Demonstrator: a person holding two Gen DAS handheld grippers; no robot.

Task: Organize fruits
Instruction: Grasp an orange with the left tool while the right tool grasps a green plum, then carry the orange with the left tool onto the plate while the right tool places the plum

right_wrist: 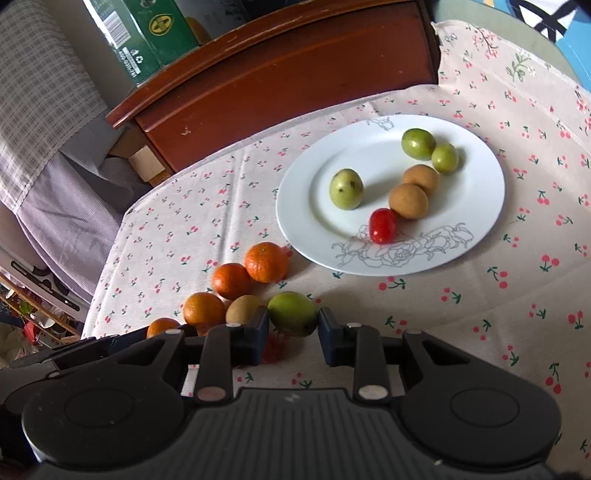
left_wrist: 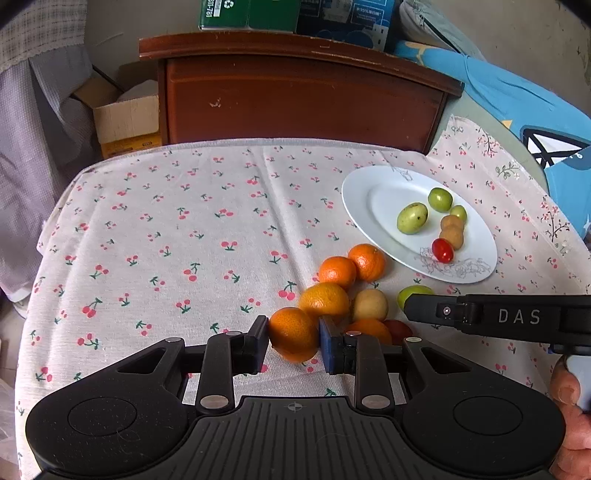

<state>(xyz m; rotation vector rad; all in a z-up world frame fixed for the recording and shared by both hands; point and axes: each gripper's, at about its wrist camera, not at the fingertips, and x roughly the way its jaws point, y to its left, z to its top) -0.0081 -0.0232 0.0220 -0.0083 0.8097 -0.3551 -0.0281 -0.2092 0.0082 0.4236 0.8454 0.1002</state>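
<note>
My left gripper [left_wrist: 294,341] is shut on an orange mandarin [left_wrist: 293,334] at the near end of a fruit cluster on the cherry-print cloth. Behind it lie more mandarins [left_wrist: 337,271], a tan longan [left_wrist: 369,304] and a dark red fruit [left_wrist: 398,329]. My right gripper [right_wrist: 293,332] is shut on a green jujube [right_wrist: 293,313], both pads touching its sides. The white plate [right_wrist: 476,221] to the right holds three green jujubes [right_wrist: 346,189], two longans [right_wrist: 409,201] and a cherry tomato [right_wrist: 383,226]. The right gripper's black body [left_wrist: 517,315] crosses the left wrist view at right.
A brown wooden cabinet [left_wrist: 299,96] stands behind the table with green and blue boxes [left_wrist: 249,14] on top. A cardboard box [left_wrist: 125,118] sits at left on the floor. Blue fabric [left_wrist: 517,99] lies at right. A person's hand [left_wrist: 570,417] shows at the lower right edge.
</note>
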